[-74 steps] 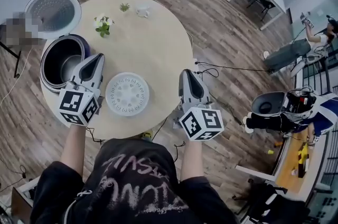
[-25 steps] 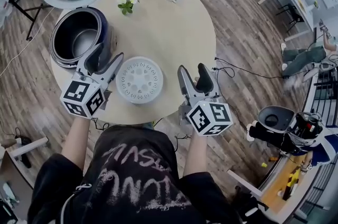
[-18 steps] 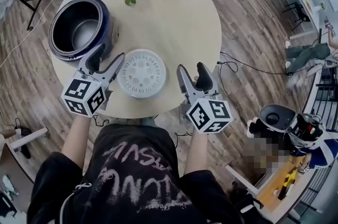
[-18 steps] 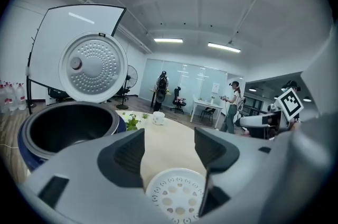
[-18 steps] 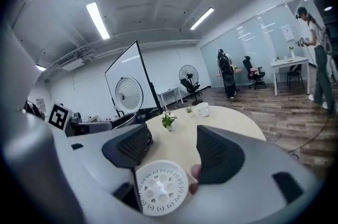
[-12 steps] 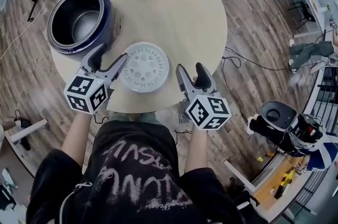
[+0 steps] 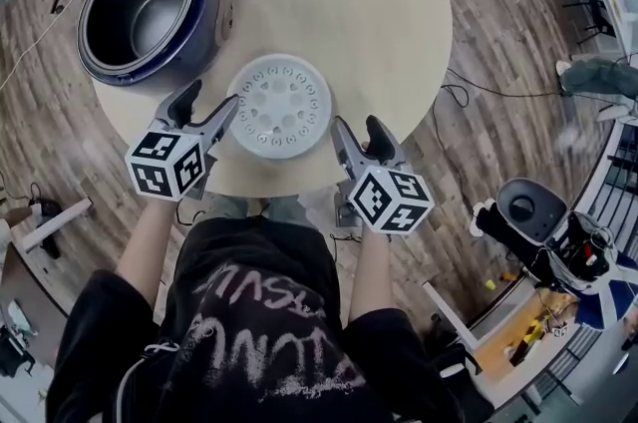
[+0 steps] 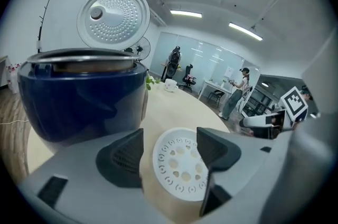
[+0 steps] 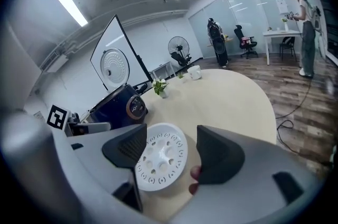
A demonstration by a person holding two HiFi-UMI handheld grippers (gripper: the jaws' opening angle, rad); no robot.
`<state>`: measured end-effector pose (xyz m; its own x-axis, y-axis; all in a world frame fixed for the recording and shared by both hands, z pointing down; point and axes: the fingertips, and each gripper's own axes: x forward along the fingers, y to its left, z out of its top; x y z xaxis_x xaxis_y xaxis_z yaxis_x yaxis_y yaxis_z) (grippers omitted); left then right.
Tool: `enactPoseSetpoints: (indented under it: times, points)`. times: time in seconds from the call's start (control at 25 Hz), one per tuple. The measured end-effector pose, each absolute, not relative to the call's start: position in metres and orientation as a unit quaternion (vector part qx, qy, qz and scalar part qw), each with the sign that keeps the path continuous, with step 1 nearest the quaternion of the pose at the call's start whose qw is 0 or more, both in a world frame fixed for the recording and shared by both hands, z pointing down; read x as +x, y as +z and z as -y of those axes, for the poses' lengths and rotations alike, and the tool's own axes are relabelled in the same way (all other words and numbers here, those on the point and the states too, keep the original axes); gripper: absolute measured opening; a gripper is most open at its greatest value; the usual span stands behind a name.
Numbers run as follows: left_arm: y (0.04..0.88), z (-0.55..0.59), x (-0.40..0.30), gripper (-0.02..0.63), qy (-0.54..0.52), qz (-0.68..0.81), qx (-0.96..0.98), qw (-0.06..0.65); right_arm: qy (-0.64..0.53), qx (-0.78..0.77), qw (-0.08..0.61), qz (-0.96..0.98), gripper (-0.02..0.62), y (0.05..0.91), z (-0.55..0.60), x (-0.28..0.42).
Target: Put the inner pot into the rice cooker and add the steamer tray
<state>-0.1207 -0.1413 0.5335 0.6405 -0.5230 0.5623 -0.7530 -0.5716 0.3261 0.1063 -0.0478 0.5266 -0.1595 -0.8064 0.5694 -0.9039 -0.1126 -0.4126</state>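
My left gripper [image 7: 209,102], whose jaws have just been opening, and my right gripper [image 7: 357,126] both stand apart and empty, flanking the steamer tray [image 7: 279,105], which lies flat just ahead of the fingers. The inner pot [image 7: 150,14] looks seated in the rice cooker [image 7: 204,22] beyond my left fingers. I'd pinch opposite rims evenly and lift the tray level.

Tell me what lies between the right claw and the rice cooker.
A white round perforated steamer tray, flat on the wooden table, separates the open right claw from the dark blue rice cooker; the head view shows it.
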Motion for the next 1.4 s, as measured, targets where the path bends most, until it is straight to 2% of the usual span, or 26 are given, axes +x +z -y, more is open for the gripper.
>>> enactPoseSetpoints:
  times: [0.44, 0.92, 1.16, 1.4]
  points:
    - [0.596, 0.127, -0.13, 0.322, 0.257, 0.358, 0.84, 0.316, 0.431, 0.633, 0.099, 0.635, 0.291, 0.591, 0.036, 0.092]
    - [0.64, 0.131, -0.13, 0.309, 0.291, 0.358, 0.823, 0.33, 0.465, 0.625, 0.104, 0.618, 0.276, 0.637, 0.036, 0.081]
    - [0.651, 0.13, -0.126, 0.254, 0.295, 0.364, 0.813, 0.345, 0.478, 0.622, 0.102, 0.611, 0.257, 0.649, 0.04, 0.08]
    - [0.654, 0.129, -0.125, 0.159, 0.293, 0.367, 0.807, 0.358, 0.481, 0.624, 0.106, 0.607, 0.186, 0.655, 0.039, 0.08]
